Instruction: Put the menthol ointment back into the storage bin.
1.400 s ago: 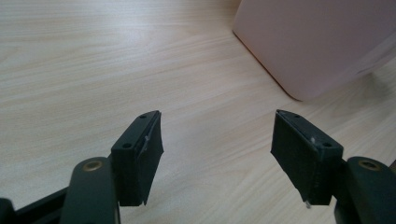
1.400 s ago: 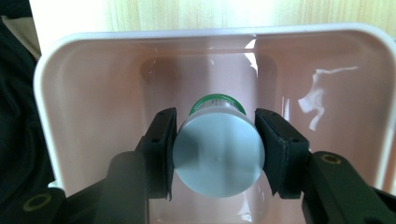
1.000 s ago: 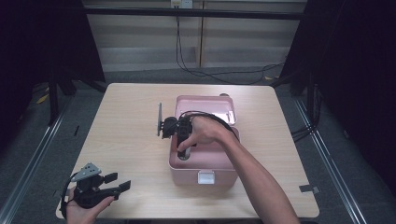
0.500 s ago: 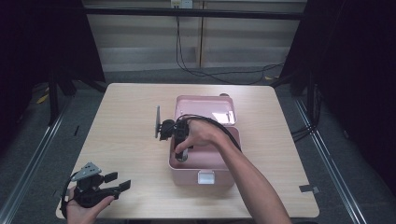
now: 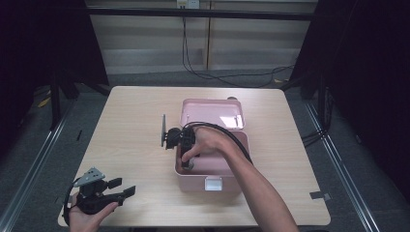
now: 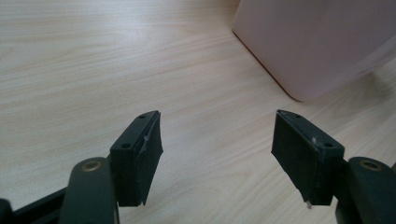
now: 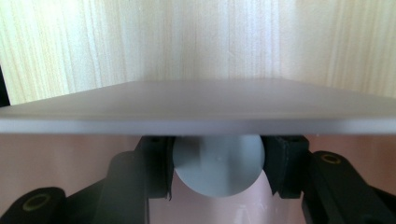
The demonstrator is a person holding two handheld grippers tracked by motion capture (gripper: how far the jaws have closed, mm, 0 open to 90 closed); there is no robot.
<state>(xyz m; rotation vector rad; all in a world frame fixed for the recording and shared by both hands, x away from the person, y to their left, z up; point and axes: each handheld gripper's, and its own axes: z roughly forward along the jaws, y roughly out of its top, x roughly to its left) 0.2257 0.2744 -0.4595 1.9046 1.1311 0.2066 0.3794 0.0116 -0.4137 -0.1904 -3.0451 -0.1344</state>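
The right gripper (image 5: 187, 162) reaches down into the open pink box (image 5: 212, 176) on the wooden table (image 5: 130, 116). Its jaws are squeezed on a round grey thing (image 7: 218, 169), which looks like a ball or a disc; I cannot tell which. In the right gripper view, the grey thing sits just under the pale edge of the box, with the pink inside below it, so it is low inside the box near the left wall. The step in hand looks like putting the grey thing down into the box. The next move, I think, is to lower it until it rests on the bottom, and then open the jaws and lift the gripper straight up without bumping the wall. The left gripper (image 5: 104, 193) rests on the table near the front left corner, well apart from the box. Its jaws stand wide with nothing between them.
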